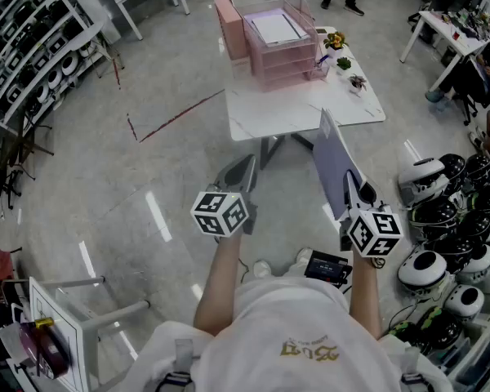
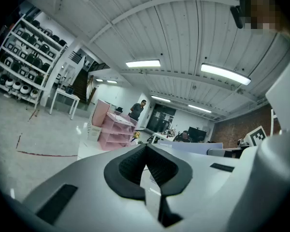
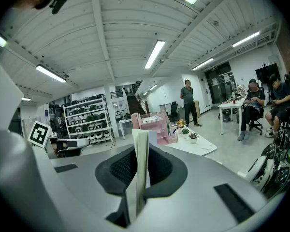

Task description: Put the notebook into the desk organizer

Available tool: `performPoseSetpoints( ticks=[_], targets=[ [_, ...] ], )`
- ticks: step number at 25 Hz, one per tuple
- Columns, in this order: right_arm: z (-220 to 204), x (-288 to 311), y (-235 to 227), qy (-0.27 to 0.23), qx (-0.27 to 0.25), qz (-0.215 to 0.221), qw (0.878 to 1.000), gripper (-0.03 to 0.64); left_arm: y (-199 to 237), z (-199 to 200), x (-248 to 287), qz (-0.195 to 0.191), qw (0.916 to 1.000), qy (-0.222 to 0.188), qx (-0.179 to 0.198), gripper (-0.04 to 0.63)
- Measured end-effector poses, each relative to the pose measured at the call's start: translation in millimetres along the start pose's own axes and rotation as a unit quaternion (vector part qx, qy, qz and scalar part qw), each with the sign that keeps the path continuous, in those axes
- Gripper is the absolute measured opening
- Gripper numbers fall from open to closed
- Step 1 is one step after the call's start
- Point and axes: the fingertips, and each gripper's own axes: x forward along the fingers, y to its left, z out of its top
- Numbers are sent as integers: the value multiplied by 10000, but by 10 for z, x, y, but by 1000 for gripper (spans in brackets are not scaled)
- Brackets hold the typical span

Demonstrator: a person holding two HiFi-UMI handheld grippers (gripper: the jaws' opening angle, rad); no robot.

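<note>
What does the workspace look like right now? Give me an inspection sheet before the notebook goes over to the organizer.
Surface: white table, ahead of both grippers.
Job's things: notebook held on edge, off the table; pink desk organizer at the table's far end.
Clutter: potted plants beside the organizer; pink box on its other side.
Grippers: left gripper jaws together, empty; right gripper shut on the notebook.
Cables: nothing seen.
Surroundings: helmets on the floor at right; shelf rack at left; red line on the floor.
</note>
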Motion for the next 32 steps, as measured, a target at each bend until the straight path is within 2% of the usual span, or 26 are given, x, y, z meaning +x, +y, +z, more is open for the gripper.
performPoseSetpoints(
  ticks=[7,15,32],
  targets=[
    [76,39,-41,-31,-49,157,9999,41,-105,40,77,49,10000,-26,43,15],
    [295,50,-123,-324,-144,382,9986,41,-256,39,242,88,9999,-8,83,15],
    [1256,390,-583,-1033,-311,1176,9872,41,-755,330,1029,262,9988,-287,301,15]
  ],
)
